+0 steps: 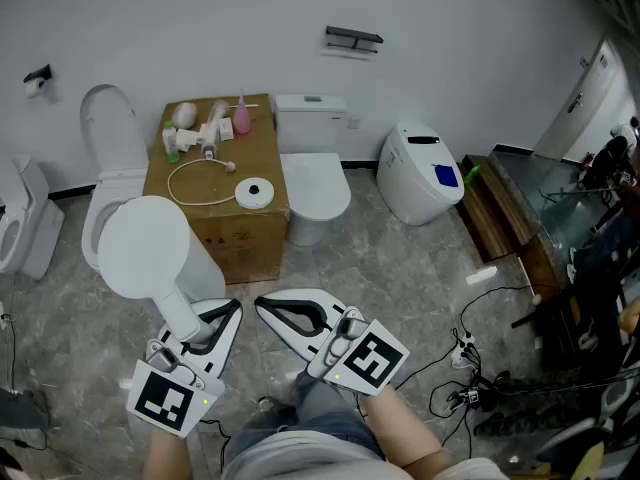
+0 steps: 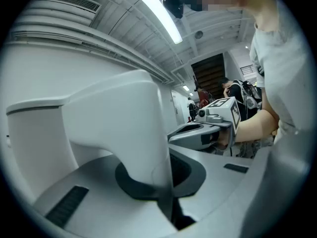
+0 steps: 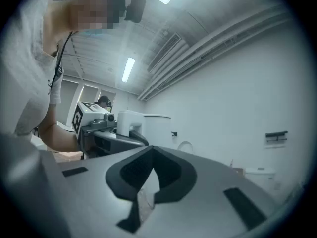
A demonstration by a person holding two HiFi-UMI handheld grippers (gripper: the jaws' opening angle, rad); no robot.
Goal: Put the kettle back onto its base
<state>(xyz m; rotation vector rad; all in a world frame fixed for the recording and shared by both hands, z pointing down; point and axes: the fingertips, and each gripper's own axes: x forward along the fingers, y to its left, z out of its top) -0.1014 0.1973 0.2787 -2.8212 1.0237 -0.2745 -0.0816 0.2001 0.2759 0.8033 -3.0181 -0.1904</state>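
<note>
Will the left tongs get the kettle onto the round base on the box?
Probably yes: the left tongs grip the kettle, and the base sits bare on the box, bottles behind it.

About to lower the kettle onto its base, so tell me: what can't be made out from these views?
- Kettle underside: head view, hidden by its own body.
- Base centre connector: head view, too small; neither gripper view shows the base.
- Left tool pad contact: left gripper view, covered by the kettle handle.
</note>
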